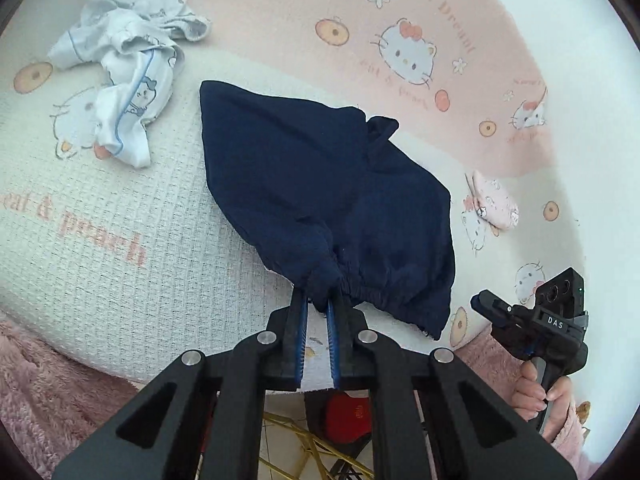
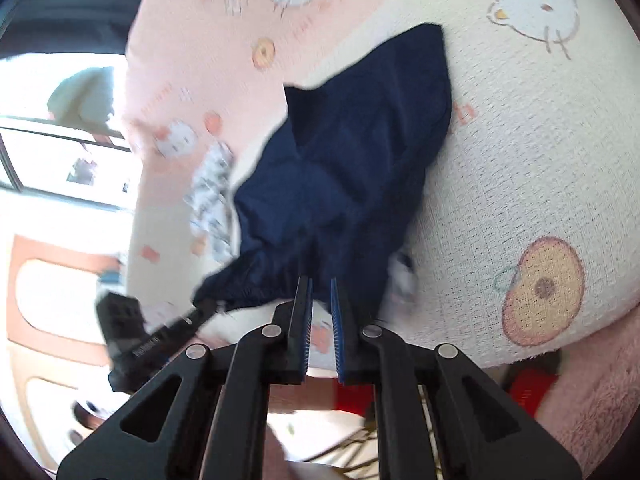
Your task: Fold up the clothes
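Observation:
Dark navy shorts (image 1: 320,184) lie spread on the cream and pink cartoon-cat bed sheet (image 1: 120,200). My left gripper (image 1: 318,300) is shut on the bunched elastic waistband at its near end. A hand (image 1: 532,392) holds the right gripper (image 1: 486,304) at the lower right, with a strip of sheet showing between it and the shorts' edge. In the blurred right wrist view, the right gripper (image 2: 321,286) has its pads nearly together at the waistband edge of the shorts (image 2: 352,160); I see no cloth pinched between them. The left gripper (image 2: 204,306) shows at the waistband's left end.
A crumpled white and light-blue garment (image 1: 128,64) lies at the far left. A small pink folded piece (image 1: 496,204) rests right of the shorts. A fluffy pink blanket (image 1: 40,380) hangs over the bed's near edge, with a red object (image 1: 348,412) on the floor below.

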Tool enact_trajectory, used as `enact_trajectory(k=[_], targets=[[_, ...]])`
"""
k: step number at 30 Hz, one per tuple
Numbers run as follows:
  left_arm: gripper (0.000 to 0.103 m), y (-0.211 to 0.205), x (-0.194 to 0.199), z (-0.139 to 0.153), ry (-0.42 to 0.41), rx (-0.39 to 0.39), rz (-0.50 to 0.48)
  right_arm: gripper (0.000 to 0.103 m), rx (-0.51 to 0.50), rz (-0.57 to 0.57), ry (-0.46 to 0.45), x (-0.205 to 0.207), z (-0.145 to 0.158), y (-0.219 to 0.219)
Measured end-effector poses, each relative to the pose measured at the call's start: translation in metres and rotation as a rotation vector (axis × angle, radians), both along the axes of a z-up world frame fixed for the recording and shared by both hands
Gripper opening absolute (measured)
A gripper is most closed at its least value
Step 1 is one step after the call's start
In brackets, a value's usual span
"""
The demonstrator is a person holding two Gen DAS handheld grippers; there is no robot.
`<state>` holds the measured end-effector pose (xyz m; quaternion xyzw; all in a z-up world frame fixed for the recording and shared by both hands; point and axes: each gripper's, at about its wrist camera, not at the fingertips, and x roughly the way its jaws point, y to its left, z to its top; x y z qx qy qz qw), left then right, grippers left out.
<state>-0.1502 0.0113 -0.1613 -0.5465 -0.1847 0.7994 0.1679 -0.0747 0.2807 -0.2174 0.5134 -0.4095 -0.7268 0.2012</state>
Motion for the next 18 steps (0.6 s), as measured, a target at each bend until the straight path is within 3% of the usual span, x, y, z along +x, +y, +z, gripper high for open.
enact_trajectory(k=[3, 7, 9, 10, 12, 13, 15, 16, 17, 18], targets=[[0.010, -0.009, -0.001, -0.009, -0.032, -0.073, -0.008, 0.009, 0.064, -0.046, -0.040, 0.002, -0.006, 0.006], [0.010, -0.026, 0.008, -0.025, -0.135, -0.128, -0.002, 0.012, 0.186, 0.038, -0.133, -0.001, -0.018, -0.013], [0.011, -0.024, 0.007, -0.036, -0.196, -0.185, -0.014, 0.025, 0.268, 0.100, -0.134, -0.002, -0.018, -0.030], [0.012, -0.021, 0.006, -0.043, -0.234, -0.220, -0.022, 0.037, 0.310, 0.123, -0.125, -0.002, -0.017, -0.036], [0.012, -0.019, 0.006, -0.044, -0.245, -0.233, -0.029, 0.042, 0.386, 0.157, -0.122, -0.004, -0.019, -0.047], [0.012, -0.021, 0.006, -0.039, -0.228, -0.204, -0.028, 0.042, 0.425, 0.171, -0.125, -0.006, -0.022, -0.052], [0.013, -0.030, 0.005, -0.028, -0.200, -0.044, -0.022, 0.033, 0.503, 0.179, -0.128, -0.006, -0.025, -0.057], [0.016, -0.035, 0.003, -0.023, -0.186, 0.042, -0.019, 0.021, 0.545, 0.166, -0.129, -0.005, -0.024, -0.056], [0.018, -0.040, 0.002, -0.017, -0.173, 0.129, -0.015, 0.021, 0.591, 0.151, -0.133, -0.005, -0.021, -0.054], [0.019, -0.045, 0.002, -0.015, -0.163, 0.166, 0.001, 0.021, 0.609, 0.140, -0.136, -0.004, -0.020, -0.053]])
